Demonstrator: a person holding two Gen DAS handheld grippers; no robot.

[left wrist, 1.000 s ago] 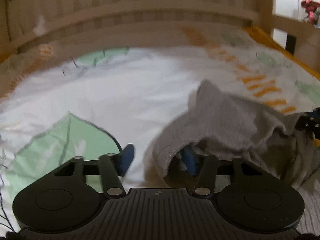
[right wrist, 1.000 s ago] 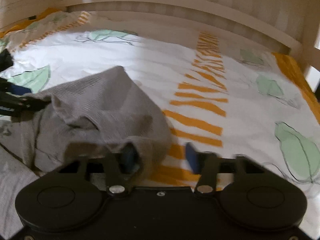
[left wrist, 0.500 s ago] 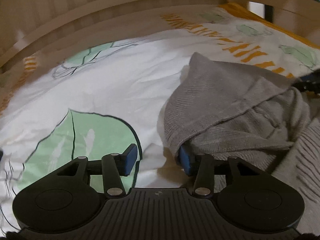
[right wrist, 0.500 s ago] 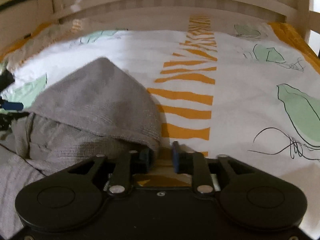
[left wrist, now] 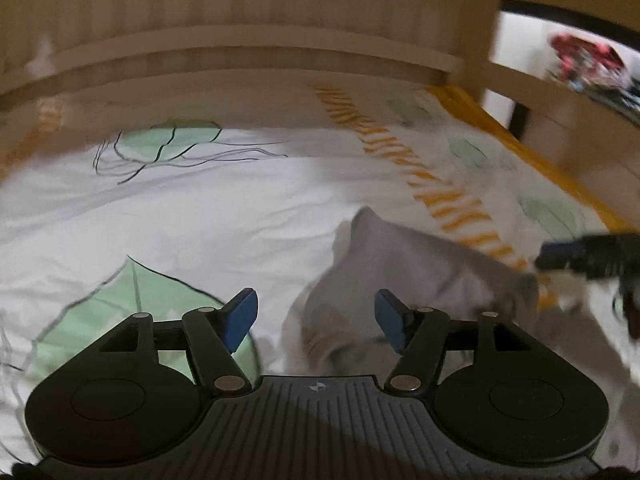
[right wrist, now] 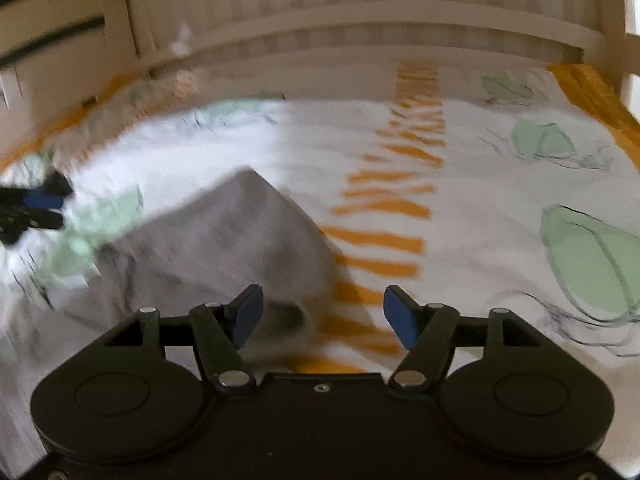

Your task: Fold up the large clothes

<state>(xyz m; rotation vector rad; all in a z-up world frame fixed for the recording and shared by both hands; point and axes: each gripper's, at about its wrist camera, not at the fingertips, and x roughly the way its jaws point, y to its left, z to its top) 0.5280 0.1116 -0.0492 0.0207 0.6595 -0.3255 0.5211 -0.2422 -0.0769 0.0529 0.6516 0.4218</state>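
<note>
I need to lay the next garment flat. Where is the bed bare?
Bare sheet lies between the grey garment and the headboard, and right of the orange stripes. Crowded around the garment, between both open grippers.

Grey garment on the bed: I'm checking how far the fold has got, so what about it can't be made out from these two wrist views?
- Left wrist view: the near part of the grey garment is hidden behind the open left tool; motion blur hides its seams.
- Right wrist view: its left edge smears into the bedsheet; the open right tool covers its near hem.
- Both views: what type of garment it is cannot be told.
</note>
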